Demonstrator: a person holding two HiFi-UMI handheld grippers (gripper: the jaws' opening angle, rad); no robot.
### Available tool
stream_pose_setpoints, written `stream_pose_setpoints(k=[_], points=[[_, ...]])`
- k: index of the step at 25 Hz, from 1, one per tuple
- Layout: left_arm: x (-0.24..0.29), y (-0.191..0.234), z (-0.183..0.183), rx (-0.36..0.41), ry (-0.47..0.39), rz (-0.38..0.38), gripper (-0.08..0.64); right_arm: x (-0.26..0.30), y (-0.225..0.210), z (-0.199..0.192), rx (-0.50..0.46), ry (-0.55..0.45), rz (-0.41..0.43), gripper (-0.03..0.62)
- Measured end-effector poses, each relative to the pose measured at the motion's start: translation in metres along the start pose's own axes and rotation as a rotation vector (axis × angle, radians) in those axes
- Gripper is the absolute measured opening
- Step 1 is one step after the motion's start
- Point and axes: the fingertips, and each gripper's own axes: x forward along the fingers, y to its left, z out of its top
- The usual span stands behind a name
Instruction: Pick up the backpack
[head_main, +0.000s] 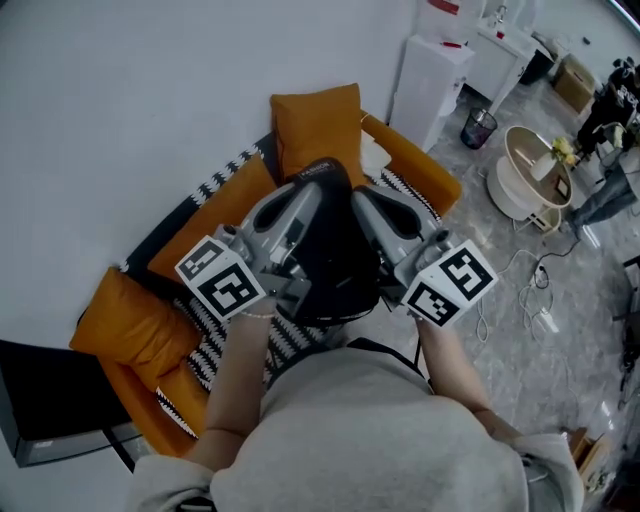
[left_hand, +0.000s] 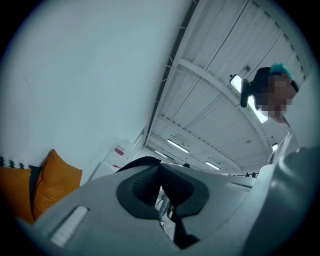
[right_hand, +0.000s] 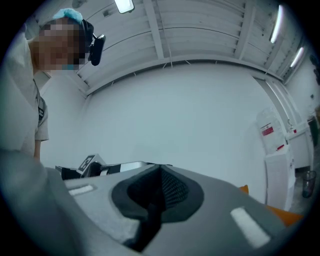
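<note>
The backpack (head_main: 335, 260) hangs above the orange sofa (head_main: 215, 200) between 2 grippers. Left gripper (left_hand: 161, 180) and right gripper (right_hand: 159, 182) each clench its black fabric.

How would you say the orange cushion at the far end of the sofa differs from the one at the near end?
The far cushion stands upright with a flat face; the near cushion slumps lower, puffed and creased. The black backpack overlaps the far cushion's lower edge, whereas the near cushion shows clear of it. Both are orange and rest on the sofa by the white wall.
</note>
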Motion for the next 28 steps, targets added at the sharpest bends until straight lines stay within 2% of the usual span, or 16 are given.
stream_pose_setpoints(k=[12, 23, 28], points=[[-0.005, 0.005, 0.000, 0.049, 0.018, 0.072, 0.012, 0.003, -0.007, -0.009, 0.028, -0.002, 0.001, 0.003], [-0.009, 0.015, -0.005, 0.008, 0.001, 0.091, 0.012, 0.009, -0.006, -0.020, 0.036, 0.025, 0.006, 0.003], [-0.009, 0.014, -0.006, -0.005, 0.006, 0.086, 0.012, 0.011, -0.007, -0.014, 0.010, -0.001, -0.007, 0.003]])
